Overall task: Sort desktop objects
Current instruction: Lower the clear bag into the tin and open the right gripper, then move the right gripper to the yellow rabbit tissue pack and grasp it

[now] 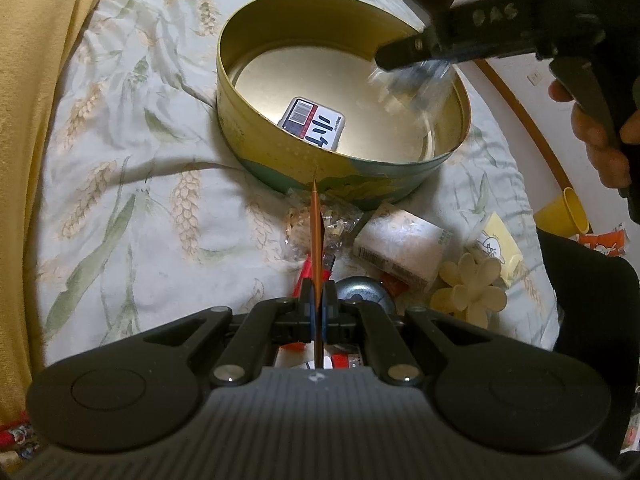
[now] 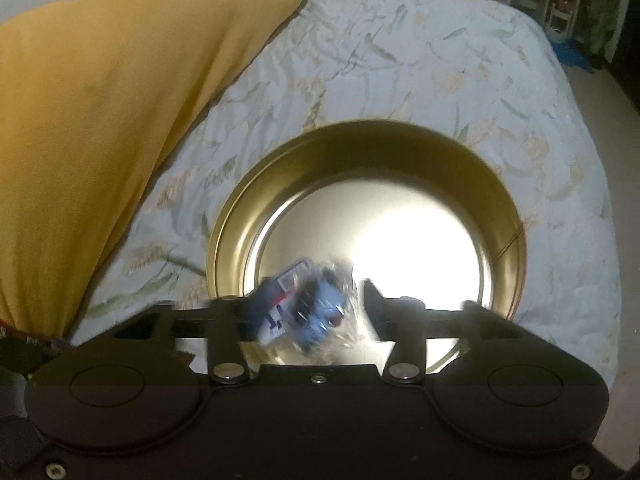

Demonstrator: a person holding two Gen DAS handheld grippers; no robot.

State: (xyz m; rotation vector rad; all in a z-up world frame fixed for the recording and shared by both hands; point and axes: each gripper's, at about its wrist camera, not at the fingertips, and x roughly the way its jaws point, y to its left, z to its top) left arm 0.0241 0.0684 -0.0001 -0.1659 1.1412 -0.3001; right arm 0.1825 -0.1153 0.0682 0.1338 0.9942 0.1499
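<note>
Our right gripper (image 2: 310, 308) hangs over the round tin (image 1: 440, 164) with jaws apart. A clear crinkly packet (image 2: 316, 312) with something blue inside sits blurred between the fingers; in the left wrist view the same packet (image 1: 412, 84) is smeared just under the right fingertips, above the tin floor. We read it as let go and dropping, pads no longer pressing on it.

Our left gripper (image 1: 318, 308) is clenched on a thin brown stick (image 1: 316, 232), maybe a pencil or brush, too thin to tell. It runs forward between the pads and its tip ends at the tin's near wall.

Step in hand, our judgement: dropping the packet into the tin. One item is already inside, a small flat card box (image 1: 312, 126) with a barcode and red, white and dark panels, lying on the floor by the near wall.

Next move calls for pulling the right gripper clear of the rim, then lifting the stick over the wall, since its tip sits below rim height.

Still on the floral cloth (image 1: 120, 160) near the tin: another crinkly wrapper (image 1: 340, 216), a patterned tape roll (image 1: 404, 244), a cream flower clip (image 1: 468, 288), a yellow note pad (image 1: 500, 240). Plenty left to sort.

The tin is gold inside, shiny, and glare hides part of its floor in the right view.
</note>
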